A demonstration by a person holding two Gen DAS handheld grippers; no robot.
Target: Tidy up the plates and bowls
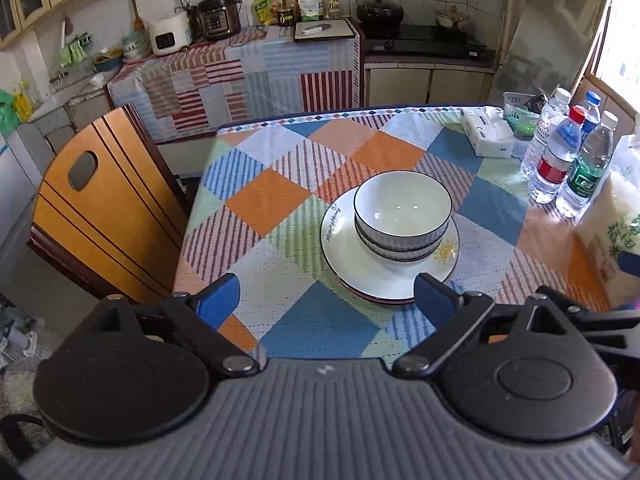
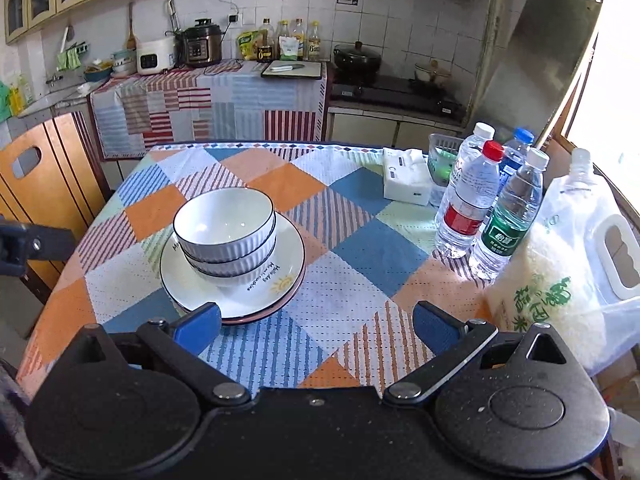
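Left gripper [image 1: 326,300] hangs low over the near edge of the table [image 1: 280,208], its blue pads [image 1: 218,300] spread wide, nothing between them. The stack sits just ahead of it, nearer its right pad than its left. Right gripper [image 2: 316,322] is the same story: released, pads [image 2: 436,326] far apart, hovering empty over the cloth, with its left pad overlapping the near rim of the stack in that view. I cannot tell whether that pad touches the rim. And there is the stack itself, mid-table: two white ribbed bowls [image 1: 402,210] nested one inside the other, standing upright on a white plate [image 1: 360,268] with a dark rim, lettering and a little sun on it. Under that plate a second plate [image 2: 260,317] shows as a pinkish-red edge. Off to the right side of the table, well apart from the stack, a cluster of water bottles [image 2: 470,208] stands upright, a bag of rice [image 2: 560,280] just beside them at the near right, a tissue pack [image 2: 406,178] and a green basket [image 2: 442,160] behind. A wooden chair [image 1: 100,216] stands at the table's left. Beyond, a counter under a striped cloth carries a pressure cooker [image 1: 218,16], a rice cooker [image 1: 168,34] and some bottles; a black wok [image 1: 380,10] sits on the stove at the right.
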